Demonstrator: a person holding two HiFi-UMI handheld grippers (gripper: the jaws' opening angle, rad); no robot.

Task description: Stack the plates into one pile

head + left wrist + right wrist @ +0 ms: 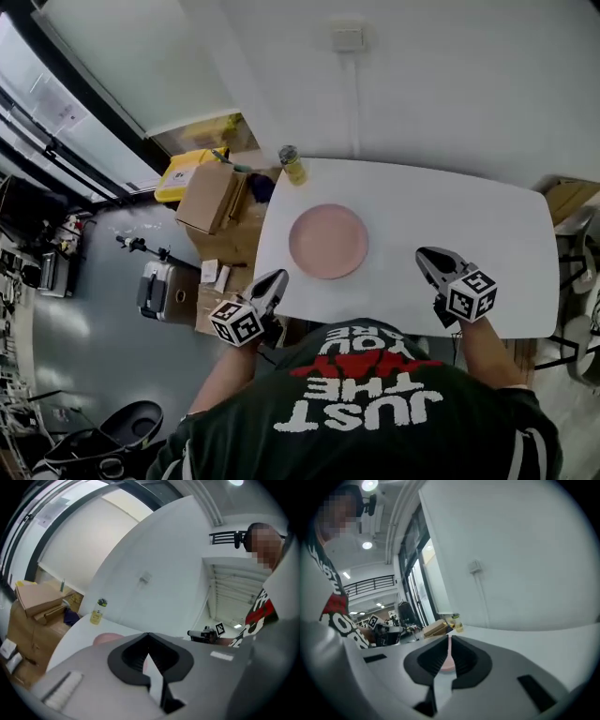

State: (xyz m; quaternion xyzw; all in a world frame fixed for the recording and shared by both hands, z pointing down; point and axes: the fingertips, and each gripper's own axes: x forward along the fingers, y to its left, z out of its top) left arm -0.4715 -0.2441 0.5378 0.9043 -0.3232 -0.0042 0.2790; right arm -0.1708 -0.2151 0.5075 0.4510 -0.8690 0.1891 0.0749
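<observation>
One pink plate pile (pixel 328 241) lies in the middle of the white table (pixel 487 225); how many plates it holds I cannot tell. My left gripper (pixel 277 278) hovers at the table's front left edge, left of the plates, shut and holding nothing. My right gripper (pixel 427 256) hangs over the table to the right of the plates, its jaws together and empty. In the left gripper view the pink plate (pixel 104 639) peeks over the closed jaws of the left gripper (pixel 149 635). In the right gripper view a sliver of the plate (pixel 447 654) shows through the slit of the right gripper (pixel 449 638).
A small yellow bottle (pixel 292 166) stands at the table's far left corner. Cardboard boxes (pixel 211 197) and a yellow case (pixel 187 172) sit on the floor left of the table. A white wall with a socket (pixel 348 37) runs behind the table.
</observation>
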